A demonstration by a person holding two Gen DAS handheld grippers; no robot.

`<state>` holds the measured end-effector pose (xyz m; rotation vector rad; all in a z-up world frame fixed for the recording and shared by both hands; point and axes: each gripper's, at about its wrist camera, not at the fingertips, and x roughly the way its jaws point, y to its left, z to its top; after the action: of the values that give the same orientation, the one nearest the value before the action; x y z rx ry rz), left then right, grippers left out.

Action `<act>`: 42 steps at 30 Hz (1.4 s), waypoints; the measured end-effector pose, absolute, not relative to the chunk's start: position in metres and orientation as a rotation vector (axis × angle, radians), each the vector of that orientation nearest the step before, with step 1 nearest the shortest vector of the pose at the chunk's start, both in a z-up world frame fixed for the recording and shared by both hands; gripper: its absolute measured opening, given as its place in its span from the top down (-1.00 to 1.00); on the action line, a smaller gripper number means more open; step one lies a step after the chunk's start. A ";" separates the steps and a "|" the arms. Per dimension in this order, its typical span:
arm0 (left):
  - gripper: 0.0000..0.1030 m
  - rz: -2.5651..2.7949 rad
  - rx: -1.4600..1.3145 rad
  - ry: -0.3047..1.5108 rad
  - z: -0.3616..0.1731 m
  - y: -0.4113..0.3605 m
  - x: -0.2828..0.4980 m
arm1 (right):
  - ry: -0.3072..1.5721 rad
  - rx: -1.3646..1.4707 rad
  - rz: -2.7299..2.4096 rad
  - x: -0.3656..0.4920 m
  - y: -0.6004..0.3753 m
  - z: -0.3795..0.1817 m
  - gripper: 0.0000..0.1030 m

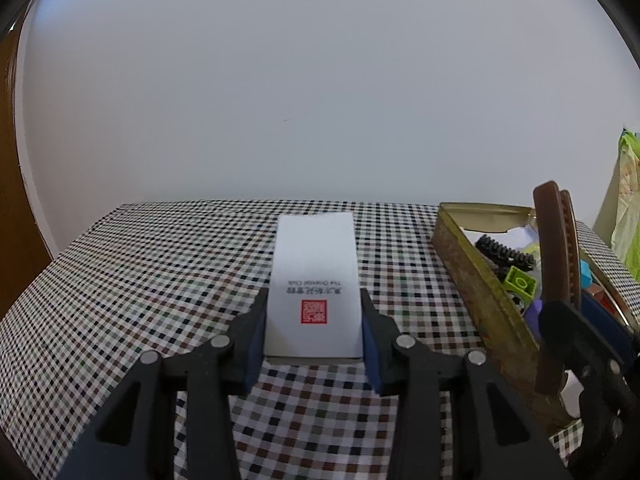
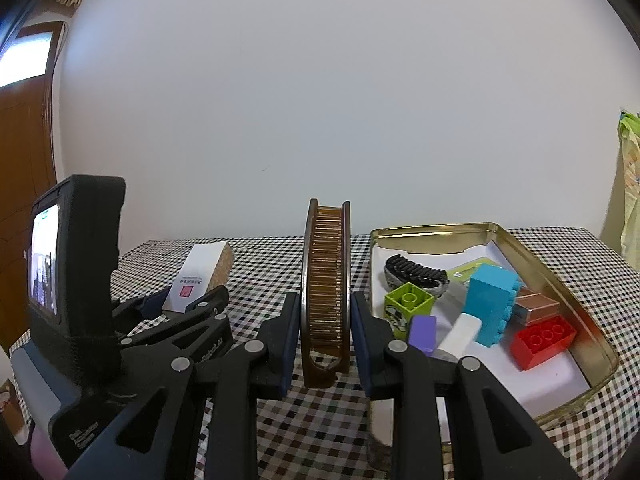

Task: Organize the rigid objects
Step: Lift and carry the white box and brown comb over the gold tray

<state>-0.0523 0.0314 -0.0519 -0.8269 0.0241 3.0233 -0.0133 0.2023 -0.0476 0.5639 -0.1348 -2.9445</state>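
My left gripper [image 1: 314, 312] is shut on a white box [image 1: 314, 280] with a red stamp, held flat just above the checked tablecloth. The box also shows in the right wrist view [image 2: 204, 276]. My right gripper [image 2: 325, 320] is shut on a brown comb [image 2: 326, 292], held upright on edge left of the gold tin [image 2: 560, 276]. The comb shows in the left wrist view [image 1: 554, 264] over the tin [image 1: 468, 264]. The tin holds a black hair clip [image 2: 416, 272], green brick [image 2: 408, 304], blue brick [image 2: 492, 304], red brick [image 2: 544, 340] and purple block [image 2: 422, 332].
The checked tablecloth [image 1: 160, 280] covers the table, which backs onto a white wall. A green-yellow bag [image 1: 628, 216] hangs at the far right. A brown door [image 2: 24, 152] stands at the left. The left gripper's body and screen [image 2: 76, 272] sit close on the right gripper's left.
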 end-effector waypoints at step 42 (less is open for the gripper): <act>0.23 2.825 -0.664 0.064 -0.023 0.123 -0.032 | -0.233 0.494 -3.147 -0.024 0.319 -0.055 0.46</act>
<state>-0.0324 0.1235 -0.0234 -0.6639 0.0637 2.8254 -0.0243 0.3186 -0.0546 0.4941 -0.2331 -3.1474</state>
